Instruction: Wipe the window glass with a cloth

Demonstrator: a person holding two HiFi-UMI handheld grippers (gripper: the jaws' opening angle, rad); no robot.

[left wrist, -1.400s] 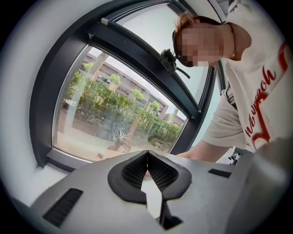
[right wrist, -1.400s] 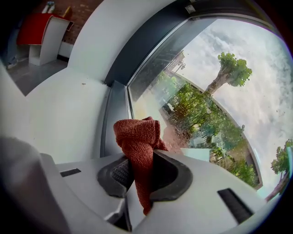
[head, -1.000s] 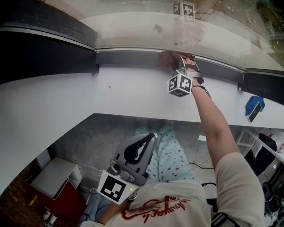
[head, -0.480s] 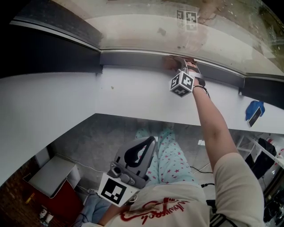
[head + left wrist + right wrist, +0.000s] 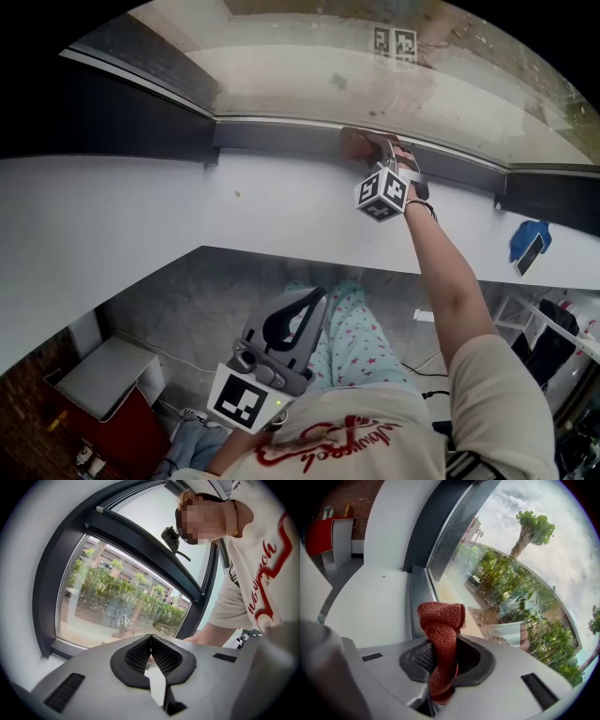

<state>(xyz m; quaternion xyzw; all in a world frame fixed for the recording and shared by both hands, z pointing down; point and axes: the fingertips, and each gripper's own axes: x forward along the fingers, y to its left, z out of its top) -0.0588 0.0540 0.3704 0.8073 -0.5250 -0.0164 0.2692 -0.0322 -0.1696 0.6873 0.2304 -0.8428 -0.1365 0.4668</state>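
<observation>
Grey floor [image 5: 216,291] lies nearest, under my legs, with a red cabinet [image 5: 122,422] low at the left.

Left gripper [image 5: 312,293] hangs close to my chest, well apart from the window. Its own view shows the fingers [image 5: 161,656] pressed together at the tips, nothing between them.

White sill [image 5: 187,206] comes next, a broad band running left to right. Its near edge drops off to the floor. A wide stretch of it lies to the left of my right arm. A blue object [image 5: 530,239] sits on it, well apart to the right.

Right gripper [image 5: 380,150] reaches across the sill to its far edge, marker cube [image 5: 382,192] facing me. Its fingers [image 5: 419,656] pinch the red cloth [image 5: 440,630] at its lower part. The bunched upper end stands up beyond the tips.

Cloth position: at the dark frame [image 5: 281,136], just where the frame meets the bottom edge of the window glass [image 5: 309,75]. Contact with the glass itself: cannot tell.

Glass extends up and to both sides from that edge. Past the pane are a paved strip and trees [image 5: 532,527].
</observation>
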